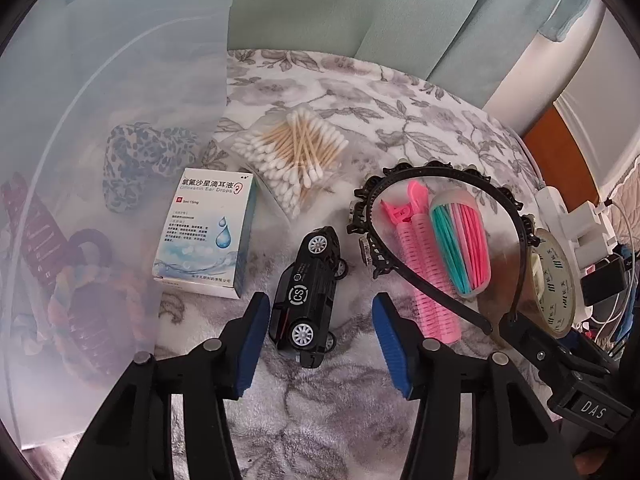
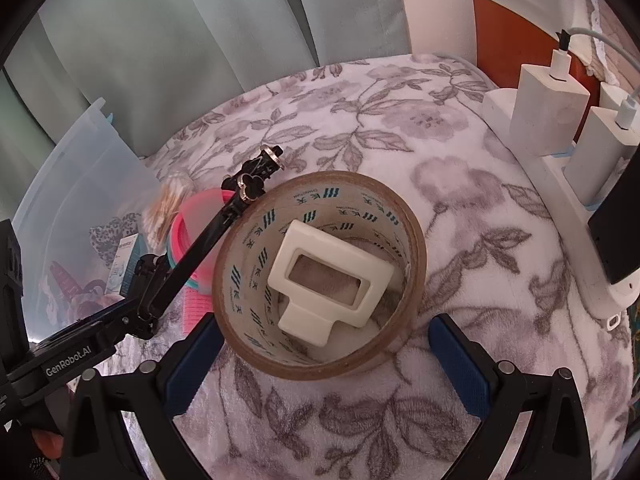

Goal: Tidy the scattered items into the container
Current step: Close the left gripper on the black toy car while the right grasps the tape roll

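Observation:
A black toy car lies on the floral blanket between the blue pads of my left gripper, which is open; the left pad is close to the car and a gap shows on the right. My right gripper is open around a brown tape roll with a white plastic piece lying inside it. The translucent container stands at the left and holds several items. An ear drops box, a bag of cotton swabs, a black headband, a pink hair roller and a case of pink and teal sticks lie about.
A white power strip with chargers and cables runs along the right edge of the blanket. Green curtains hang behind. The headband rests against the tape roll's left side. The container wall is far left in the right wrist view.

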### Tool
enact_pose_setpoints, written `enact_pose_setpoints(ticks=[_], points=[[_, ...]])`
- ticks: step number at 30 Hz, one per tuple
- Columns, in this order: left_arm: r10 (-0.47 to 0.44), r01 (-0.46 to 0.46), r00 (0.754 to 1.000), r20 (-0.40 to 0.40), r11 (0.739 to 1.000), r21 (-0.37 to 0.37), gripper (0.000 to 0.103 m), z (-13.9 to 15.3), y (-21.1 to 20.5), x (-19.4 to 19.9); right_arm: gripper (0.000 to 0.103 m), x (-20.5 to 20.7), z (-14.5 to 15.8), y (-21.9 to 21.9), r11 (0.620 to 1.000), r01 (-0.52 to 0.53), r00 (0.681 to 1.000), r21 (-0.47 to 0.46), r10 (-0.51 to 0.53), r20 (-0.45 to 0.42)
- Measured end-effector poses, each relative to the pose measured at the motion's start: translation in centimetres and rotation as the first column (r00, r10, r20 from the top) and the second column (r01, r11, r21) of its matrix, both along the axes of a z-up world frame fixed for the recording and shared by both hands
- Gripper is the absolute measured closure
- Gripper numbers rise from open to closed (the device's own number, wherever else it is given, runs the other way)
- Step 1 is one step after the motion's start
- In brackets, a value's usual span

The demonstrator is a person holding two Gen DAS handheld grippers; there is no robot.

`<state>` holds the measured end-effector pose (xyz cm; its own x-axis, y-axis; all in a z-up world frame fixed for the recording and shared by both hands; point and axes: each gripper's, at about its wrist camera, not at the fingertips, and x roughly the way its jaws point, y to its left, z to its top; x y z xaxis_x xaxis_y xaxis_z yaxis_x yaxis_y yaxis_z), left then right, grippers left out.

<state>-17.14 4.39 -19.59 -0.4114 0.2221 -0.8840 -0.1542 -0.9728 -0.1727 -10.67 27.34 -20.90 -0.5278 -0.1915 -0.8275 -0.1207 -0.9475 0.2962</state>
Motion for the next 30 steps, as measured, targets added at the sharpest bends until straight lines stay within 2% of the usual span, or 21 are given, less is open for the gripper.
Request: enact_pose_setpoints(ticks=[6,12,15,19,26,30], points=[[0.004,-0.004,1.0,0.007,1.0,-0.013,0.058,-0.4,0.0,-0.4,0.0,-0.8,0.2,-0.2,1.0,-0.002,1.0,0.018,0.003,-0.016],[0.005,-0.005,1.0,0.019,1.0,-0.013,0.059,-0.9,0.0,-0.8,0.0,-1.2,0.4,-0.4,1.0,0.012,1.0,0.025,-0.011,-0.026],[0.009,-0.008,1.0,0.021,1.0,-0.018,0.059,-0.9,0.0,-0.9,0.006,-1.2,0.5,-0.3,0.999,0.028,0.999,0.029,-0.027,-0.027],[0.005,-0.004,1.0,0.019,0.999,-0.032,0.059,-1.0,0.2,-1.0,0.006,-1.3,0.6,-0.3,0.999,0.031,0.999,0.033,-0.03,-0.02],[0.015,-0.014,1.0,0.008,0.998,-0.068,0.073,-1.1,0.2,-1.1,0.007,-1.2,0.6,-0.4,0.999,0.034,0.999,0.033,-0.033,-0.02],[0.019,-0.019,1.0,0.007,0.998,-0.067,0.073,-0.9,0.2,-1.0,0.007,-1.0,1.0,-0.4,0.999,0.04,0.999,0.028,-0.039,-0.026]])
